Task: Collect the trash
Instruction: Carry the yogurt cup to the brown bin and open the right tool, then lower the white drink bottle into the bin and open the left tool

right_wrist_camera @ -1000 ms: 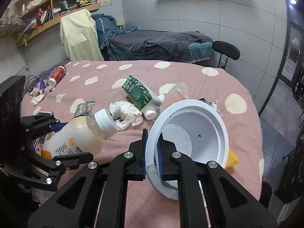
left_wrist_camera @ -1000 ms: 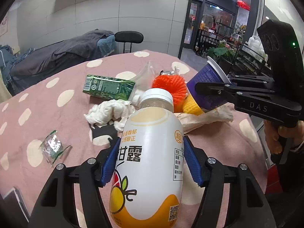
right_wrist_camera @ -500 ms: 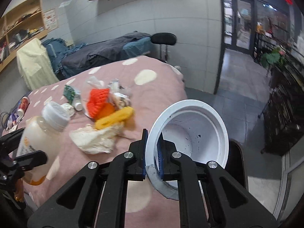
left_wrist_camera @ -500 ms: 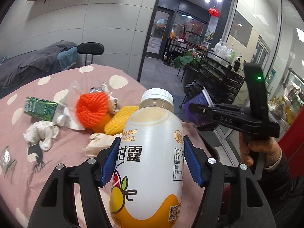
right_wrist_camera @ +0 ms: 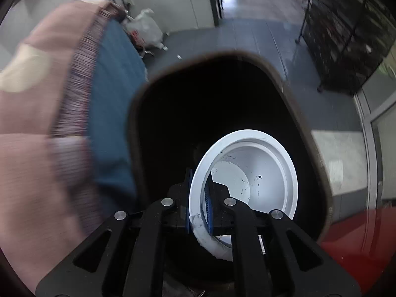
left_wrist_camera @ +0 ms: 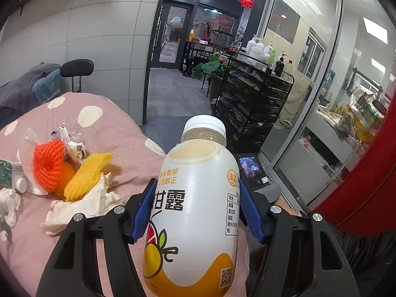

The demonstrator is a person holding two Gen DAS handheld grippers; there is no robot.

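Holding: left gripper (left_wrist_camera: 198,210) clamps a white-capped drink bottle (left_wrist_camera: 198,212) between its blue pads (left_wrist_camera: 143,210), bottle upright in the lower middle of the left wrist view.
Pinching: right gripper (right_wrist_camera: 199,203) has its jaws nearly closed on the rim of a white paper cup (right_wrist_camera: 257,173), one pad outside the wall and one inside.
Cup position: lower centre of the right wrist view, mouth facing the camera, a few dark specks inside, directly over the dark opening of a bin (right_wrist_camera: 304,123) with a brown rim.
Table: pink cloth with cream dots (left_wrist_camera: 104,128) fills the left of the left wrist view; in the right wrist view its blurred edge hangs just left of the bin.
Trash left on the table: orange foam net (left_wrist_camera: 49,168), yellow foam net (left_wrist_camera: 86,175) touching it, crumpled tissue (left_wrist_camera: 84,205) just below, all at the left of the frame.
Background: black rack of bottles (left_wrist_camera: 255,94) at centre right.
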